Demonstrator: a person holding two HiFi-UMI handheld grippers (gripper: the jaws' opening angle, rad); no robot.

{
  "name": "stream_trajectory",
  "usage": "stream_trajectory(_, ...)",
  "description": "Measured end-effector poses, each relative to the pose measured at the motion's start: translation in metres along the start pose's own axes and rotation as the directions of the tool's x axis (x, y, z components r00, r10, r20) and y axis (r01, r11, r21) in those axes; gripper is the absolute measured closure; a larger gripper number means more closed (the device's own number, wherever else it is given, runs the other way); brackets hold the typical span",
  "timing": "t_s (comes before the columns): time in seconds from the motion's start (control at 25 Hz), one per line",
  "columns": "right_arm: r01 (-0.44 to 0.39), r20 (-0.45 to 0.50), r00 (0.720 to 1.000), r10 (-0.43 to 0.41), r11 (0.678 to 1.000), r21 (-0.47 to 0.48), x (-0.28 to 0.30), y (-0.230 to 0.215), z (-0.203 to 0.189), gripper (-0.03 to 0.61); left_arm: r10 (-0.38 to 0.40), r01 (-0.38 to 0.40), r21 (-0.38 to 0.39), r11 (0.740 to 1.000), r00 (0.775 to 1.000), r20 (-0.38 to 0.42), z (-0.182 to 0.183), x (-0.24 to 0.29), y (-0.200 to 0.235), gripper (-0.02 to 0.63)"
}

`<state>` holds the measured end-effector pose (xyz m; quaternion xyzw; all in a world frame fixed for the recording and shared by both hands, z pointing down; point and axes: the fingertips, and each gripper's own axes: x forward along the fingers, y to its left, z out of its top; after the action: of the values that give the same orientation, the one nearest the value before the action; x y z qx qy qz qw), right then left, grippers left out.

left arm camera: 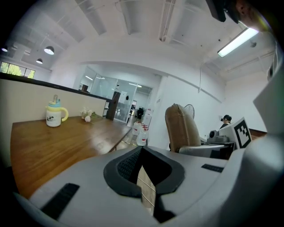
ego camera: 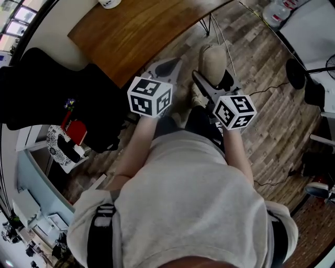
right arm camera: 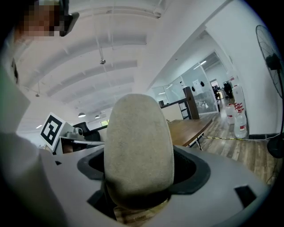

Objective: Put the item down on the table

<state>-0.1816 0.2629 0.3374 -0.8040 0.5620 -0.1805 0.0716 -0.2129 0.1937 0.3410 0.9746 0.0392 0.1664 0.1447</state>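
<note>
A beige suede item point(ego camera: 212, 61), rounded like a shoe toe, stands up between the jaws of my right gripper point(ego camera: 211, 79), which is shut on it. In the right gripper view the beige item point(right arm camera: 138, 146) fills the middle and hides the right gripper point(right arm camera: 140, 179) tips. The left gripper point(ego camera: 168, 67) is held beside it, just off the corner of the wooden table point(ego camera: 141, 31). In the left gripper view the left gripper point(left arm camera: 142, 153) has its tips together and holds nothing. The beige item point(left arm camera: 182, 127) shows to its right.
A white mug point(left arm camera: 55, 116) and a small flower sprig point(left arm camera: 87, 115) sit on the far end of the table. Water bottles point(ego camera: 277, 11) stand on the wooden floor beyond. A black chair point(ego camera: 47, 89) is at the left, a fan base point(ego camera: 297, 73) at the right.
</note>
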Motion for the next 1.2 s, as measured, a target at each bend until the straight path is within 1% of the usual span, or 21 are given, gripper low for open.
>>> stream_trajectory(0.2, -0.061, 0.000, 0.998, 0.061, 0.998, -0.014, 0.038, -0.022, 0.020, 0.169, 0.042, -0.042, -0.008, 0.999, 0.999, 0.013, 0.017, 0.031, 0.022, 0.607)
stream_trajectory(0.32, -0.102, -0.018, 0.995, 0.101, 0.994, -0.031, 0.068, -0.047, 0.036, 0.169, 0.073, -0.072, -0.029, 0.997, 0.997, 0.018, 0.031, 0.063, 0.043, 0.607)
stream_trajectory(0.44, -0.147, -0.031, 0.989, 0.146, 0.988, -0.049, 0.096, -0.071, 0.054, 0.169, 0.104, -0.103, -0.035, 0.994, 0.994, 0.026, 0.047, 0.094, 0.061, 0.607)
stream_trajectory(0.56, -0.176, -0.032, 0.984, 0.174, 0.983, -0.058, 0.115, -0.098, 0.076, 0.169, 0.128, -0.127, -0.038, 0.991, 0.991, 0.028, 0.063, 0.124, 0.067, 0.607)
stream_trajectory(0.72, -0.208, -0.030, 0.978, 0.207, 0.976, -0.064, 0.134, -0.124, 0.097, 0.169, 0.166, -0.164, -0.047, 0.985, 0.985, 0.037, 0.077, 0.150, 0.074, 0.607)
stream_trajectory(0.84, -0.218, -0.033, 0.976, 0.217, 0.974, -0.060, 0.141, -0.145, 0.104, 0.169, 0.187, -0.185, -0.061, 0.981, 0.982, 0.037, 0.083, 0.169, 0.077, 0.607)
stream_trajectory(0.96, -0.216, -0.046, 0.976, 0.214, 0.975, -0.046, 0.147, -0.165, 0.106, 0.169, 0.187, -0.184, -0.081, 0.980, 0.981, 0.042, 0.087, 0.185, 0.074, 0.607)
stream_trajectory(1.2, -0.245, -0.069, 0.968, 0.242, 0.969, -0.039, 0.157, -0.176, 0.106, 0.169, 0.216, -0.211, -0.102, 0.972, 0.975, 0.043, 0.091, 0.200, 0.083, 0.607)
